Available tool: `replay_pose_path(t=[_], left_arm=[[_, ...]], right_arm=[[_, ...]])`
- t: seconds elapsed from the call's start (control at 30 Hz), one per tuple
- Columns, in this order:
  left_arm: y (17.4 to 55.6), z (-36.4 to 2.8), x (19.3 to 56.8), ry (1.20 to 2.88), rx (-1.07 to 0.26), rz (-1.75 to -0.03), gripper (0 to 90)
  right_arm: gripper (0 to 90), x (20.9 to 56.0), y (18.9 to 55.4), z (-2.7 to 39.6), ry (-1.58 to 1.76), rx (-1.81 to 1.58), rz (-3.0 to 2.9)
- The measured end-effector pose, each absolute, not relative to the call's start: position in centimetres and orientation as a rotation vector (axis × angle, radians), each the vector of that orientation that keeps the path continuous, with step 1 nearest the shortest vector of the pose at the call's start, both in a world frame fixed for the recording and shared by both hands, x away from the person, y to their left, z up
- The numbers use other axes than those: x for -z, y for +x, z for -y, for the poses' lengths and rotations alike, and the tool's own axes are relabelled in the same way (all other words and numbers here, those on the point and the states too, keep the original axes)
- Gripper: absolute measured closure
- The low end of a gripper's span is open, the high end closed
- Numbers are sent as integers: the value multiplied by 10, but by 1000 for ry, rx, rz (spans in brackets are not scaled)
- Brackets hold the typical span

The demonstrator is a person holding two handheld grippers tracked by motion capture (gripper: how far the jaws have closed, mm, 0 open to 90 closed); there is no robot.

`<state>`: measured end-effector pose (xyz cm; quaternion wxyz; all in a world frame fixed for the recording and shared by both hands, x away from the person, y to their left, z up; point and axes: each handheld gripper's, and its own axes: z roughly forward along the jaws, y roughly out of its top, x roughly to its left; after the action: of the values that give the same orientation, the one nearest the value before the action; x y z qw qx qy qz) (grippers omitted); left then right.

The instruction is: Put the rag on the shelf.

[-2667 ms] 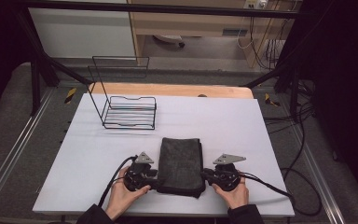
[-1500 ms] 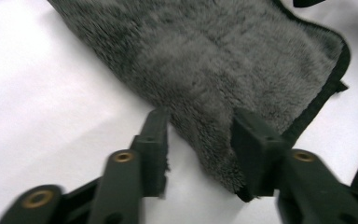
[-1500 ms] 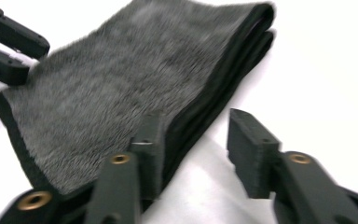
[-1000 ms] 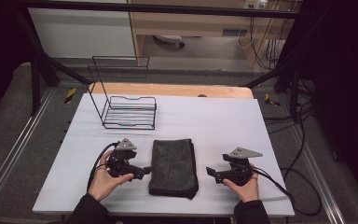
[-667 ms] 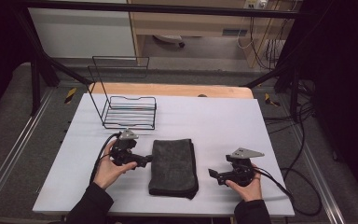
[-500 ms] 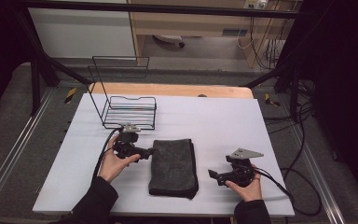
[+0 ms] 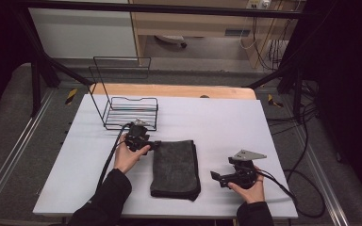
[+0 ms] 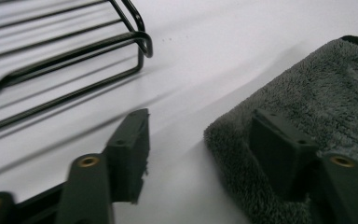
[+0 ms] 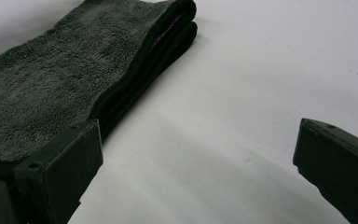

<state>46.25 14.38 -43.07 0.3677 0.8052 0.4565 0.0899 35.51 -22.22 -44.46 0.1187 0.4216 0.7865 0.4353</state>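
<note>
Folded towel [image 7: 176, 168]: left hand-held gripper [image 7: 154, 145] closing around its corner, right hand-held gripper [image 7: 215, 176] spread.

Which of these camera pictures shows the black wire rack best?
The high view: the wire rack shows whole there, with its upright back and low tray, behind the folded towel. The left gripper view catches just one corner of it.
</note>
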Motion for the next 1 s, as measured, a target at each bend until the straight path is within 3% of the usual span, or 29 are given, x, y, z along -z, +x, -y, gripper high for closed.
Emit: replay_pose_path(t=[0.1, 0.5, 1.0], left_arm=[[463, -142, 436, 2106, -201, -1177, 505], [460, -140, 442, 2101, -118, -1167, 696], [457, -137, 445, 2110, -146, -1132, 767]], right_arm=[[23, 445, 355, 222, 1237, -1270, -2306], [32, 444, 358, 222, 1251, -1292, -2290], [21, 433, 375, 205, 1291, -1332, -2243]])
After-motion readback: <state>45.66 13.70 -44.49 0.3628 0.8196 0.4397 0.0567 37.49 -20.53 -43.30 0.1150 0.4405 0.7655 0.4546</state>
